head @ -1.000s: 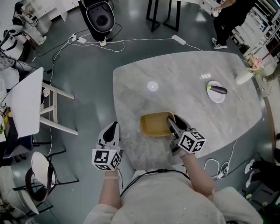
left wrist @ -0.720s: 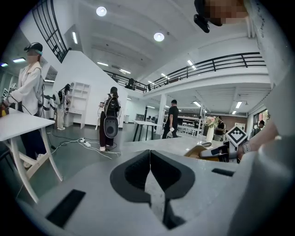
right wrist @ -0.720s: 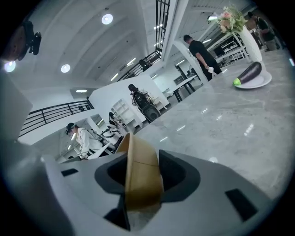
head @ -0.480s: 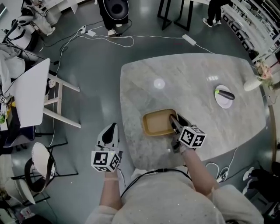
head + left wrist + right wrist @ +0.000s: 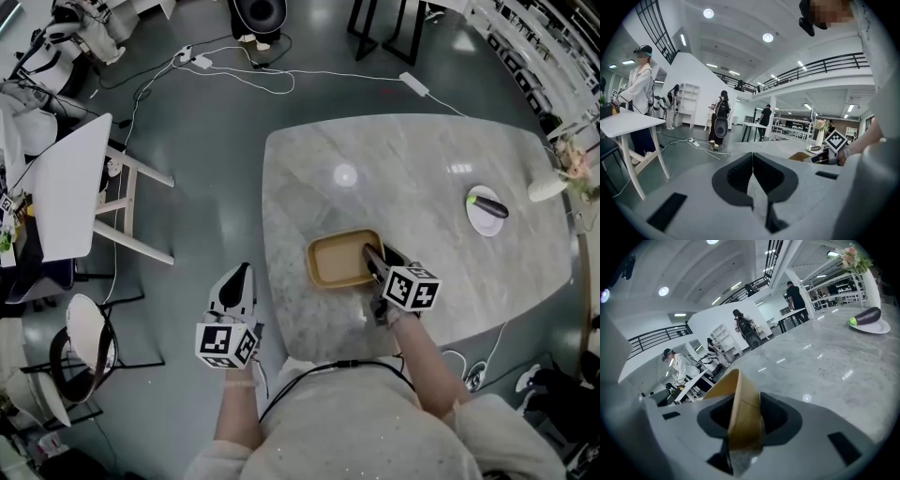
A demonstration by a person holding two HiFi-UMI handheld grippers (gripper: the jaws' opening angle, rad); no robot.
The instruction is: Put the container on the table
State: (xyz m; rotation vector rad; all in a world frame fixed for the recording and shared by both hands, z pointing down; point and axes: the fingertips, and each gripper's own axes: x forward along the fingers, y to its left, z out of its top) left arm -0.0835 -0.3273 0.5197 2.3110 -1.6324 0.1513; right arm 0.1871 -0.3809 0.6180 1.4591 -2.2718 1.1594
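Note:
The container [image 5: 340,261], a shallow tan rectangular tray, is at the near part of the grey marble table [image 5: 422,159]. My right gripper [image 5: 375,264] is shut on its right rim. In the right gripper view the tan rim [image 5: 739,394] stands between the pads of the right gripper [image 5: 744,420]. Whether the tray's base lies flat on the tabletop I cannot tell. My left gripper [image 5: 240,276] hangs off the table's left near corner, over the floor. In its own view the left gripper [image 5: 752,159] has its jaws closed together with nothing in them.
A white plate with an eggplant [image 5: 487,208] and a vase of flowers [image 5: 553,184] stand at the table's far right. A white side table [image 5: 61,192] and a chair [image 5: 89,352] are at the left. Cables [image 5: 253,75] lie on the floor beyond; people stand further off.
My right gripper has sunk a little toward the tabletop with the container's rim in it. The left gripper has barely shifted beside the table. The head view has swung slightly.

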